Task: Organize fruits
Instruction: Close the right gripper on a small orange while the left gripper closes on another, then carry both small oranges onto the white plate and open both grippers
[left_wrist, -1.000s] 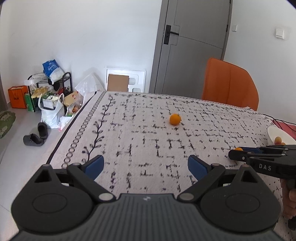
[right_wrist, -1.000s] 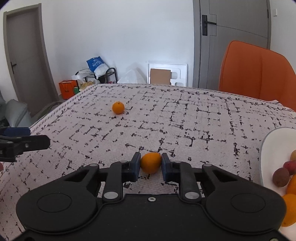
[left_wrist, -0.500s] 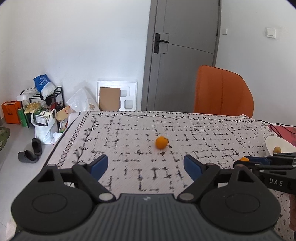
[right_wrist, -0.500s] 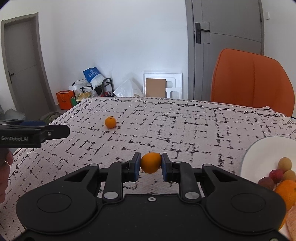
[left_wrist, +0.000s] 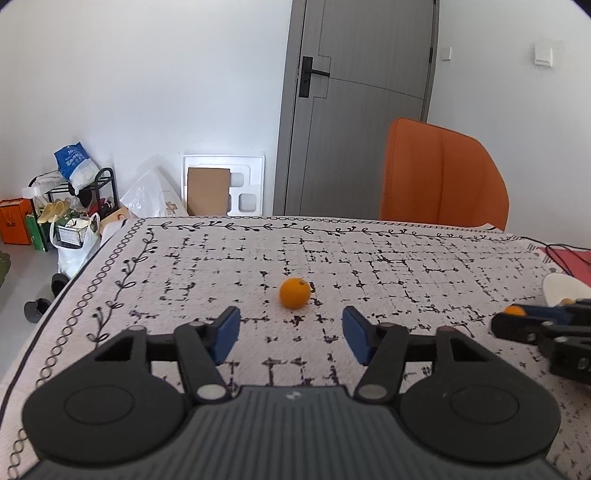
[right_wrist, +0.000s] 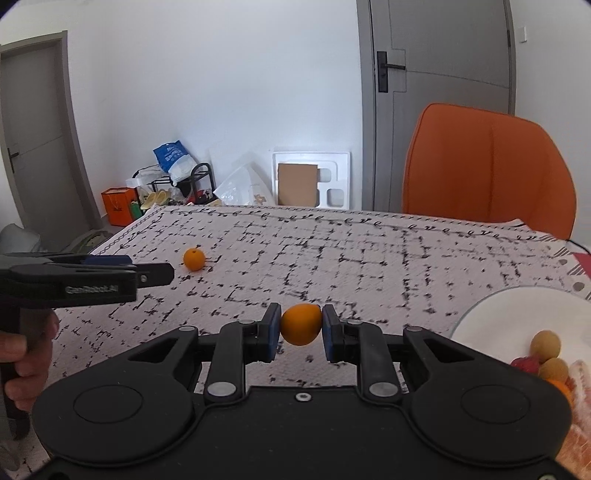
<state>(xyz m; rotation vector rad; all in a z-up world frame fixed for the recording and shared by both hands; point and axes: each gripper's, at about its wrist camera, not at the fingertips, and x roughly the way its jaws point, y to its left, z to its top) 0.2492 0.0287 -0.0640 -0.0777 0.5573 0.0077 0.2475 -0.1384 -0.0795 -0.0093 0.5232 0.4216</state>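
Right gripper clamping orange for the plate at 3 o'clock; left gripper gaping, lining up second orange at 12.

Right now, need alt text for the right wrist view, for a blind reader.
The right gripper clamps a small orange above a patterned tablecloth. A white plate of fruit lies right; another orange lies far left, near the left gripper.
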